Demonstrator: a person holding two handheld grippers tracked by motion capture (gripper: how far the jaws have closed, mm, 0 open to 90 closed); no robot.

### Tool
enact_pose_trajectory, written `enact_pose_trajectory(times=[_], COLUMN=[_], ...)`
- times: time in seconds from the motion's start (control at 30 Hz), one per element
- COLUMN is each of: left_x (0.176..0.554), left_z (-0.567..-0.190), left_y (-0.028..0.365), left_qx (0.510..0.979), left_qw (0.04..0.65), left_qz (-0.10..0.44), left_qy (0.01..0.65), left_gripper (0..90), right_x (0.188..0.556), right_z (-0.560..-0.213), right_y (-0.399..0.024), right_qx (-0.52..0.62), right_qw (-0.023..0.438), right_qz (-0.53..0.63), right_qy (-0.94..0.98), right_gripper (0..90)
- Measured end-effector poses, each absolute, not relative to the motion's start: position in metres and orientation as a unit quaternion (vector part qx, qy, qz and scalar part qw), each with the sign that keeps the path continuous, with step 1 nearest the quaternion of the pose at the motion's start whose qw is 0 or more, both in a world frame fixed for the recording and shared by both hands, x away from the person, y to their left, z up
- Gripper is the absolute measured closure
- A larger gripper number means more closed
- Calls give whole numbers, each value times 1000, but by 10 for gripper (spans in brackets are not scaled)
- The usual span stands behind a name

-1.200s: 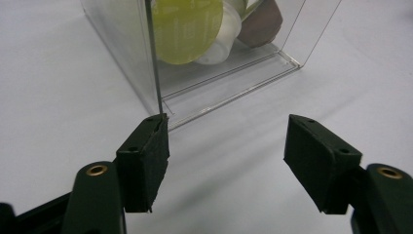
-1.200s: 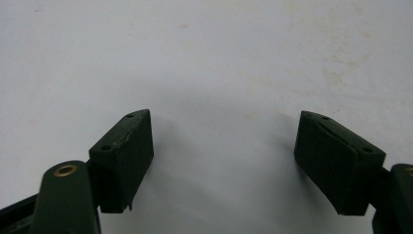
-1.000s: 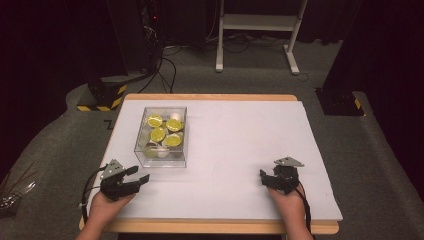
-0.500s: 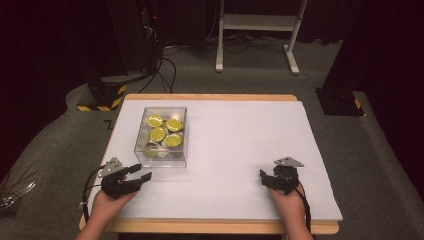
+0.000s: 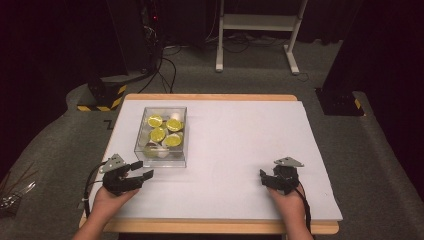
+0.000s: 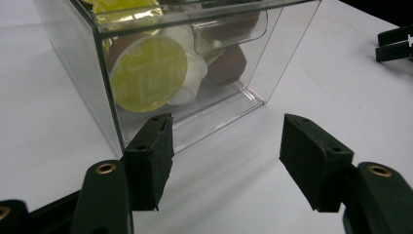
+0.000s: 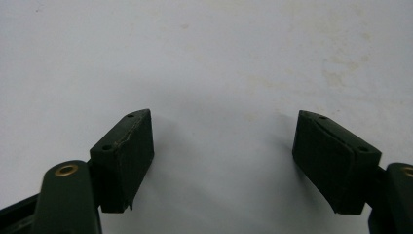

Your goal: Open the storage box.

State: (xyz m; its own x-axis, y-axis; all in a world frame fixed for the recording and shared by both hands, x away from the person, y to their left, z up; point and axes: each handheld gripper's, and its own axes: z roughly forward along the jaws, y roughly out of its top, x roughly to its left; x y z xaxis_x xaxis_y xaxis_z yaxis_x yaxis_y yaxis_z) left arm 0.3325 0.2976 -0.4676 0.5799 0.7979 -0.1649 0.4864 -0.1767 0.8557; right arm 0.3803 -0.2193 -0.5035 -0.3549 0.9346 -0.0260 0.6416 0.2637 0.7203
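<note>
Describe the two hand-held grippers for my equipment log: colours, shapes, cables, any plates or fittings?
Both are black. The left claw and the right claw each carry a grey three-cornered plate on top, and a black cable trails back along each hand. Close up, the left claw's fingers are blocky, wedge-shaped black pads with small holes, mounted on arms with brass-coloured rivets. The right claw's fingers match. No sleeves are visible.

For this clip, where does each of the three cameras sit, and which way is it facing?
High view: above the person's table edge, facing forward and down on the white table; both forearms, left gripper, right gripper.
Left gripper view: on the left gripper, facing the clear plastic box of yellow-lidded capsules; own open jaws.
Right gripper view: on the right gripper, facing bare tabletop; own open jaws.
Shared: high and left gripper views both show the box.
</note>
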Motion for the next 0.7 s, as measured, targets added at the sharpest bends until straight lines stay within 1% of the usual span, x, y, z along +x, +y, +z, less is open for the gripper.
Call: enact_pose_trajectory(times=[0.2,0.47,0.6,0.7], left_x=[336,344,350,353], left_z=[-463,-459,-457,-457], left_y=[293,289,285,285], left_qx=[753,747,746,743], left_qw=[476,483,484,487], left_qz=[172,178,183,178], left_qy=[420,421,419,424], left_gripper=[398,433,430,421], right_x=[380,380,380,380], right_z=[-504,-504,-504,-504], right_y=[-220,-220,-220,-220], right_qx=[517,517,516,516], right_qw=[233,233,233,233], right_qz=[315,316,316,316], right_qy=[761,761,761,761], right_gripper=[231,231,232,232])
